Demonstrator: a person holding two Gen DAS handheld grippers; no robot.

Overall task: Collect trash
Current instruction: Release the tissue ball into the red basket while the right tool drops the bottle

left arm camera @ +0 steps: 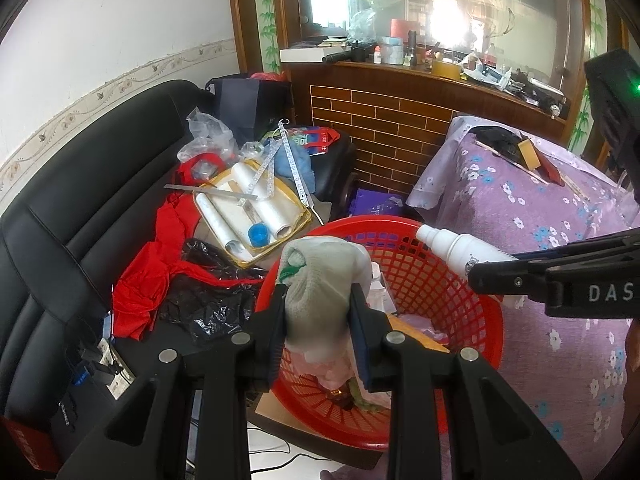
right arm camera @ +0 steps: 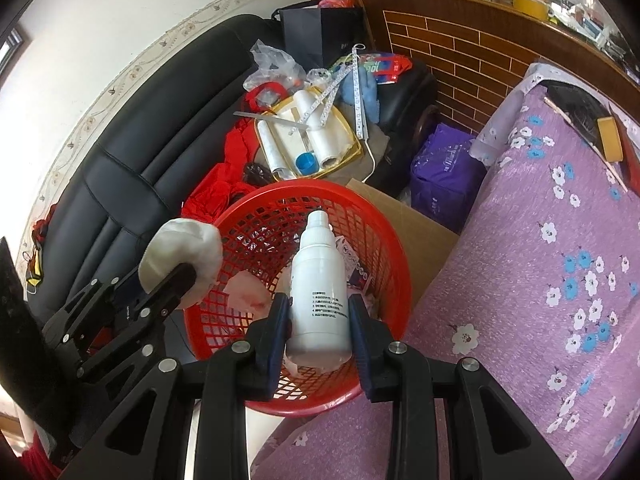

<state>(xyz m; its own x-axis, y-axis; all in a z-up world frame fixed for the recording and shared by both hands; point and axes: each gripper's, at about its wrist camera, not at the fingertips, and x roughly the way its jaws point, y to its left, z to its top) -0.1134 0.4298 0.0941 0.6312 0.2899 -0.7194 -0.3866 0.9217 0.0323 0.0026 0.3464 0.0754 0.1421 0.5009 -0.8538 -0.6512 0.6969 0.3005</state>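
Note:
A red plastic mesh basket (left arm camera: 460,292) (right arm camera: 384,232) stands on the floor between a black sofa and a purple flowered table. It holds pink tissue and paper scraps. My left gripper (left arm camera: 320,300) (right arm camera: 176,280) is shut on a crumpled white-grey cloth wad (left arm camera: 324,276) (right arm camera: 180,248) and holds it over the basket's near-left rim. My right gripper (right arm camera: 320,320) (left arm camera: 480,276) is shut on a white plastic spray bottle (right arm camera: 318,292) (left arm camera: 460,248), upright-tilted over the basket's opening.
The black sofa (left arm camera: 80,208) carries a yellow tray with plastic rolls (left arm camera: 252,204), red cloth (left arm camera: 156,256) and a black bag (left arm camera: 212,300). The purple flowered tablecloth (left arm camera: 560,240) (right arm camera: 540,280) fills the right. A cardboard box (right arm camera: 412,224) and purple bag (right arm camera: 444,168) sit behind the basket.

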